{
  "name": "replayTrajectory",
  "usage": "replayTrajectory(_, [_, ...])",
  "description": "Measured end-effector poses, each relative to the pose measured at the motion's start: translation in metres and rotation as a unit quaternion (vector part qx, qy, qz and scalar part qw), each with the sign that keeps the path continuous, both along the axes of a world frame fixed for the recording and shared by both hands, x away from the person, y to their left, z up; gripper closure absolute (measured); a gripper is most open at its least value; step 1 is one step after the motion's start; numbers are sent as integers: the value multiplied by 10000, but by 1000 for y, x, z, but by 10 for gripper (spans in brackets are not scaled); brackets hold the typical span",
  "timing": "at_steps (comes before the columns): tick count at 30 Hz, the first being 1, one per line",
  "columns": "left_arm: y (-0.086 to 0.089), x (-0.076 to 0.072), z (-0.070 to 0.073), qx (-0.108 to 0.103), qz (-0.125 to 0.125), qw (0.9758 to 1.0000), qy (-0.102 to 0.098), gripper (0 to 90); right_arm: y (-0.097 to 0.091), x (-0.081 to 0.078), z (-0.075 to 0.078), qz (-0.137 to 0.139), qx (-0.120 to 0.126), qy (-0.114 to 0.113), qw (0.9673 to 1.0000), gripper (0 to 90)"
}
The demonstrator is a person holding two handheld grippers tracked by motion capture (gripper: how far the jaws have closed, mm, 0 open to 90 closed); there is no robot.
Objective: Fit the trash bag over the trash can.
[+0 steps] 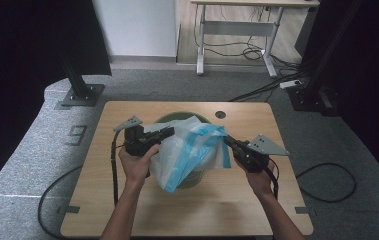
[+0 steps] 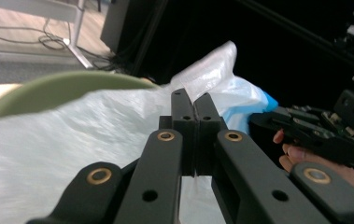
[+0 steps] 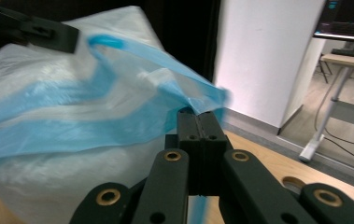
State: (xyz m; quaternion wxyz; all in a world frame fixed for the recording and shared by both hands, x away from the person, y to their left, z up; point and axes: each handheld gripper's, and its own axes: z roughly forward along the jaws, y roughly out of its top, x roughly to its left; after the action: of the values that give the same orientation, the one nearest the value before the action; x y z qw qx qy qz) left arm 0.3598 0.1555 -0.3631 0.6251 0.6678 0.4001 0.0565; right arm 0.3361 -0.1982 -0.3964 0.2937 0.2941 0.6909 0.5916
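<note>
Two grippers pinch one bag; the left gripper (image 1: 169,133) has its jaws closed on the bag's (image 1: 187,150) white upper edge, and the right gripper (image 1: 227,139) has its jaws closed on a blue fold at the bag's other side; in both gripper views the jaws meet with thin film caught between them. The bag hangs stretched between the two, above the middle of the table (image 1: 142,210); it is translucent white plastic with blue bands and a blue loop near the left gripper. One green bin (image 1: 193,181) stands under it; the bag covers most of the bin, leaving part of the rim and lower wall in sight; the bag looks blurred in both gripper views.
</note>
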Motion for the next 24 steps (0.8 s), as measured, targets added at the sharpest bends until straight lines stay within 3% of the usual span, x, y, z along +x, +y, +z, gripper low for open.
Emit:
replayTrajectory(6, [13,-2,4,-44,262,9995,-168,897,-14,1,5,-102,-237,-11,9997,891])
replayTrajectory(13, [27,-4,4,-154,380,9989,-226,897,-33,6,5,-310,-305,66,9990,891])
replayTrajectory(24, [39,-7,5,-276,375,9983,-348,897,-71,10,7,-821,-33,90,9966,891])
